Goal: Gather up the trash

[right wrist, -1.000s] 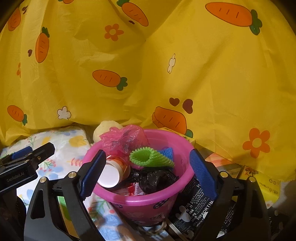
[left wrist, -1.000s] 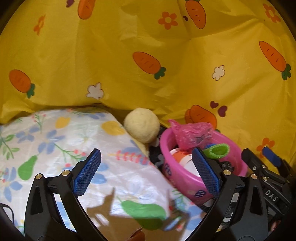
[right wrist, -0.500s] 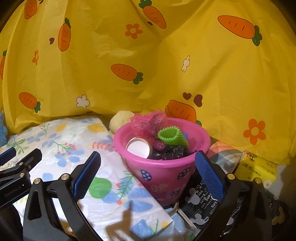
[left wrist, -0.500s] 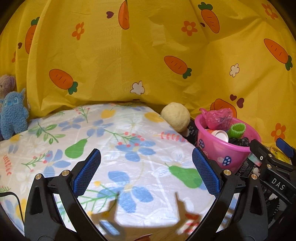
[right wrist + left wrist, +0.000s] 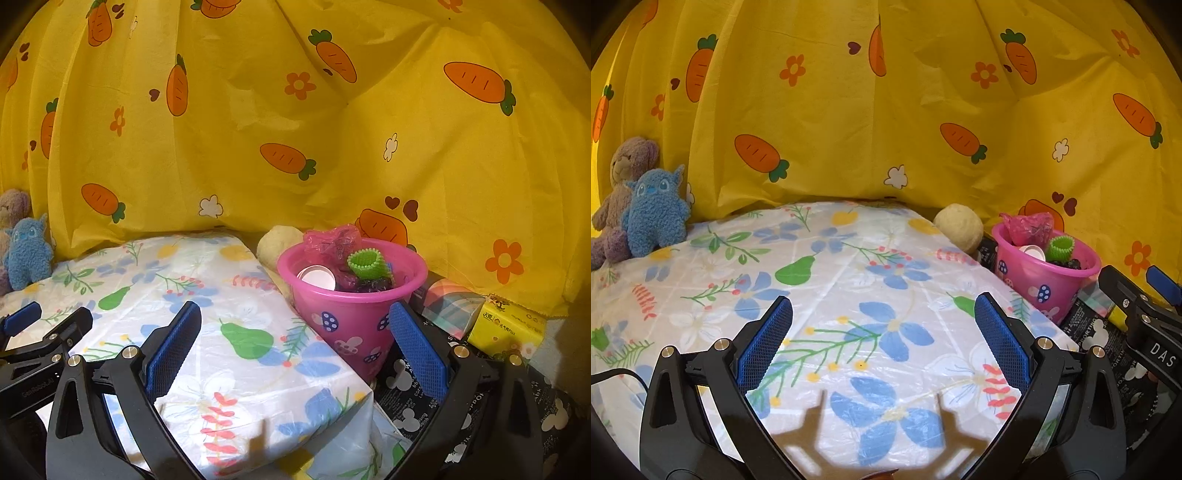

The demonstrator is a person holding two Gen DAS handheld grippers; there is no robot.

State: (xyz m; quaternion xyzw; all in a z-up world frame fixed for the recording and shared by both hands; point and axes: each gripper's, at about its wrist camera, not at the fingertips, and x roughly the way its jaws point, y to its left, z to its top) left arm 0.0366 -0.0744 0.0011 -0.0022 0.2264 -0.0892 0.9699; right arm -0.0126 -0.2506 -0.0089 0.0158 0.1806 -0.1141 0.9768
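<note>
Left wrist view: the left tool (image 5: 882,339) is seen spread wide with nothing between its blue pads (image 5: 764,343). Below and ahead of it the table (image 5: 849,280), covered with a floral plastic cloth, is seen with no loose trash on it. Far ahead to the tool's left, a blue plush toy (image 5: 655,214) and a purple-grey plush bear (image 5: 622,184) are propped against the yellow carrot-print curtain (image 5: 886,110). Ahead to the tool's right a pink bucket (image 5: 1041,280) is placed just off the table edge; a crumpled pink bag (image 5: 1028,227), a white cup (image 5: 1032,253) and a green ribbed piece (image 5: 1060,248) are held in it. A cream-coloured ball (image 5: 958,227) lies just beside the bucket, on its left. The right tool's body is partly seen at the far right edge.

Right wrist view: the right tool (image 5: 295,350) is likewise released and empty. The bucket sits just ahead, toward its right finger, not between the jaws. Beyond the right finger a striped box (image 5: 448,306) and a yellow tissue pack (image 5: 511,326) rest on a black printed sheet (image 5: 406,384).

Progress, as judged: collection looks largely done, the trash being already in the bucket. Whether the ball or the packs count as trash cannot be told; if so, those are left.
</note>
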